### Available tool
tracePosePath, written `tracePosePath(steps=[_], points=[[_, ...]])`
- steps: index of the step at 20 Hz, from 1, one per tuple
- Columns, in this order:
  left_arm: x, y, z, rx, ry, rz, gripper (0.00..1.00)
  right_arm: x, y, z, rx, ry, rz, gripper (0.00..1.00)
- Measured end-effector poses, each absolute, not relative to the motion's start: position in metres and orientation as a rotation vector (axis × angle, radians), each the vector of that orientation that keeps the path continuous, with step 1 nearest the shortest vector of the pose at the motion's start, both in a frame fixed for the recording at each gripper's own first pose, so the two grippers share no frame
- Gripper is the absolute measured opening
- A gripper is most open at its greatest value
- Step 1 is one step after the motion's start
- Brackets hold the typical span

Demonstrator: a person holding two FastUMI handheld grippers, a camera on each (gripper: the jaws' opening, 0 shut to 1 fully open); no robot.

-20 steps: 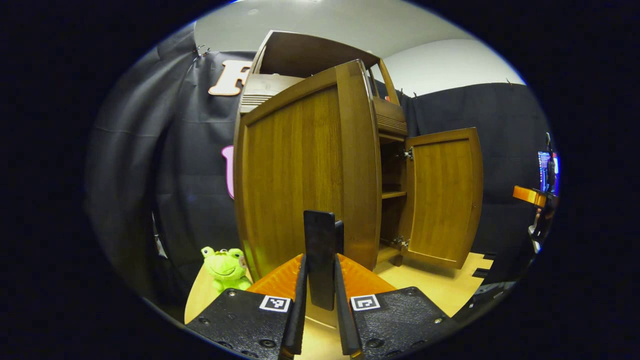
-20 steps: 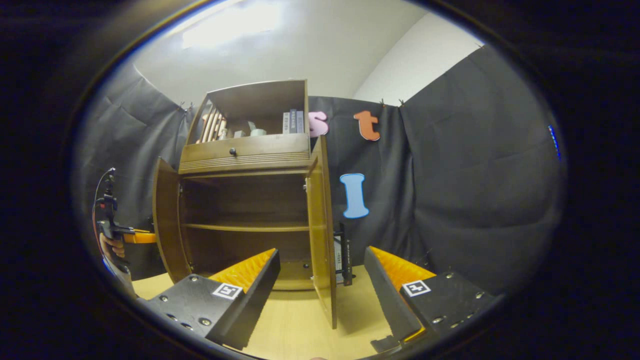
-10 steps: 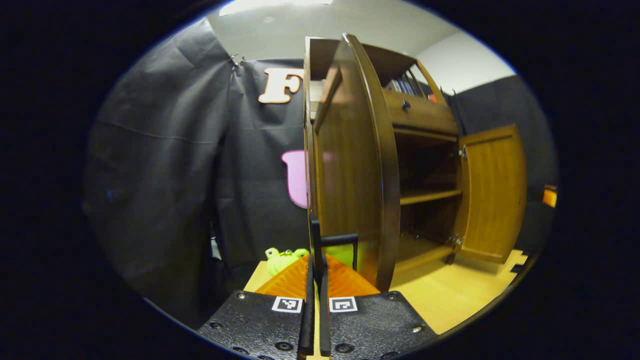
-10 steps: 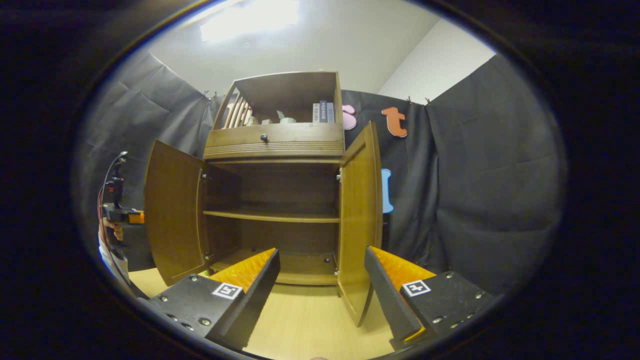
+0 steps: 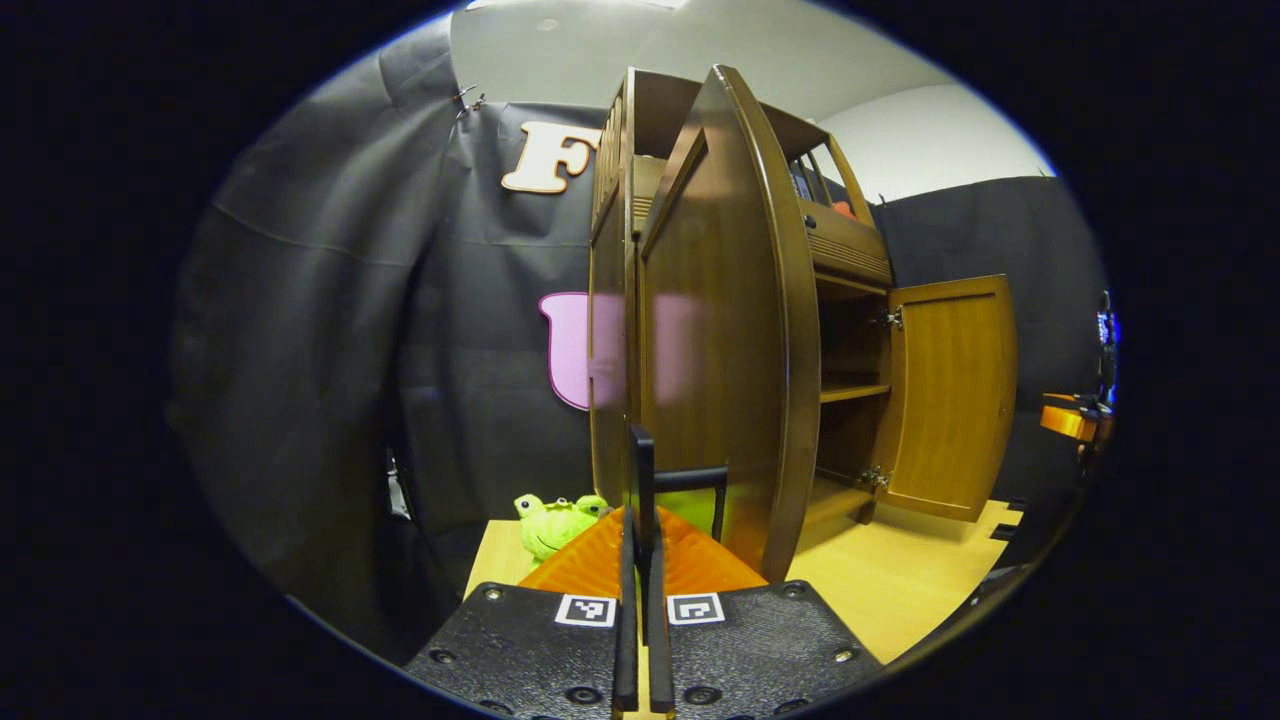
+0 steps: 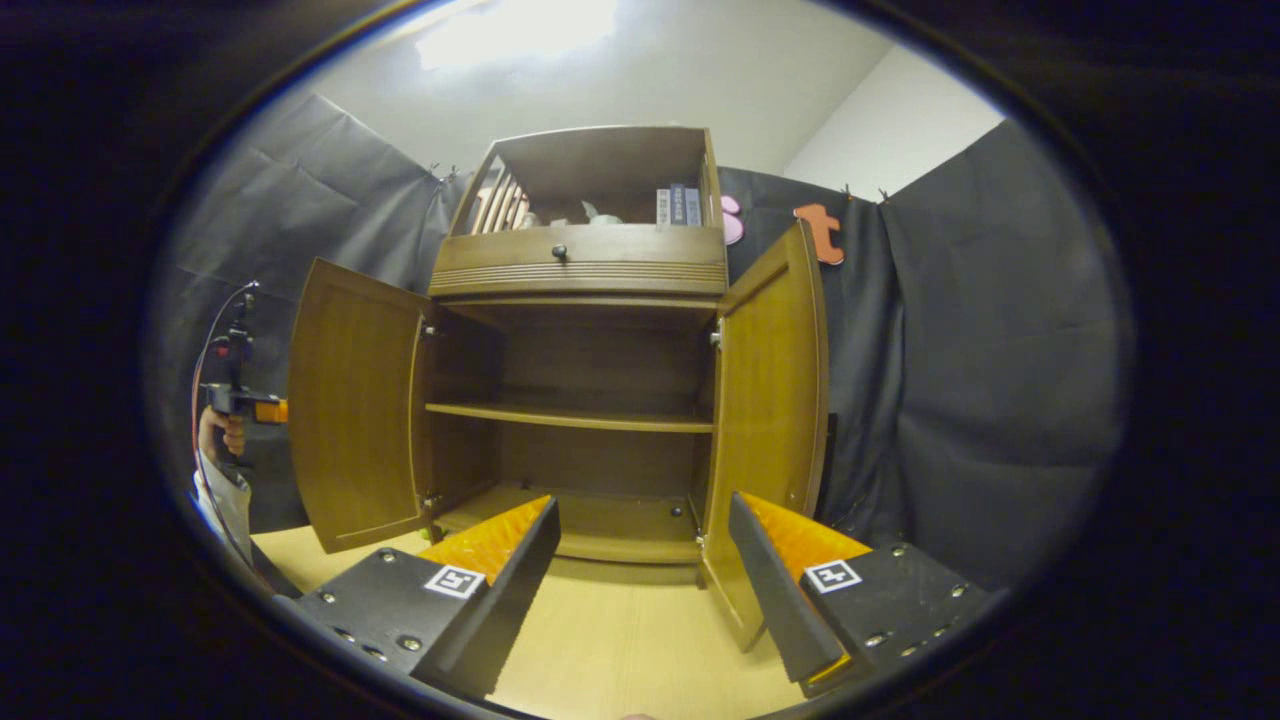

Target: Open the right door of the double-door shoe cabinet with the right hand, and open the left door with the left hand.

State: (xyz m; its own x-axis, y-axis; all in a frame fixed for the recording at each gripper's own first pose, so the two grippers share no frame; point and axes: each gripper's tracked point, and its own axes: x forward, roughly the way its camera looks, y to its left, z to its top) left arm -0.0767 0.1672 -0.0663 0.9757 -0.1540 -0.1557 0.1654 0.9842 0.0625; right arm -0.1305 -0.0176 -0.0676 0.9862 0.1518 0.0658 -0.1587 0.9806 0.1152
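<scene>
Left edge first: plush frog (image 5: 550, 520) sits on the light wooden floor (image 5: 900, 590) by the cabinet's left flank, its lower half cut off behind our left gripper (image 5: 640, 600).

Left gripper: fingers drawn almost together, with the thin black handle (image 5: 680, 478) of the left door (image 5: 720, 330) running down into the slit between them. We read this as a pinch on the handle. The exact contact is hard to make out, since the bar is seen edge-on. We judge the grip is kept so the door can be swung about its hinges.

Left door stands swung well out from the shoe cabinet (image 6: 580, 270), edge toward the left gripper view. From the right gripper view it angles outward, and a hand (image 6: 215, 435) holds the gripper just beyond its outer face.

Interior: one shelf (image 6: 570, 415) and bare compartments above and below it. Top cubby holds books (image 6: 678, 205) and some pale items too small to name. The drawer knob (image 6: 559, 252) sits centred on the drawer front below the cubby.

Right door (image 6: 770, 400) is also swung out. Its outer face is turned away, so we cannot tell whether it has a handle.

Right gripper (image 6: 640, 570): fingers spread wide, holding nothing, well apart from the door. We judge it has no need to grip.

Our estimate is that both doors are open and the task is essentially complete.
</scene>
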Motion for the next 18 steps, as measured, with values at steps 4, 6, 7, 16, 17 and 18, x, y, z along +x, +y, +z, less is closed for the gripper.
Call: tracePosePath(steps=[4,6,7,16,17,18], points=[[-0.079,0.159,-0.069,0.058,0.151,-0.145,0.09,-0.129,-0.022,-0.067,0.137,-0.049,0.148,1.0],[-0.084,0.156,-0.067,0.107,0.135,-0.108,0.13,-0.129,-0.026,-0.066,0.139,-0.047,0.142,1.0],[-0.084,0.157,-0.068,0.111,0.135,-0.09,0.14,-0.129,-0.028,-0.066,0.14,-0.045,0.136,1.0],[-0.089,0.168,-0.066,0.105,0.146,-0.015,0.68,-0.124,-0.049,-0.072,0.179,-0.021,0.12,0.97],[-0.092,0.168,-0.066,0.106,0.15,-0.02,0.68,-0.124,-0.051,-0.072,0.184,-0.02,0.12,0.97],[-0.097,0.17,-0.067,0.11,0.153,-0.023,0.69,-0.124,-0.053,-0.074,0.19,-0.017,0.12,0.98]])
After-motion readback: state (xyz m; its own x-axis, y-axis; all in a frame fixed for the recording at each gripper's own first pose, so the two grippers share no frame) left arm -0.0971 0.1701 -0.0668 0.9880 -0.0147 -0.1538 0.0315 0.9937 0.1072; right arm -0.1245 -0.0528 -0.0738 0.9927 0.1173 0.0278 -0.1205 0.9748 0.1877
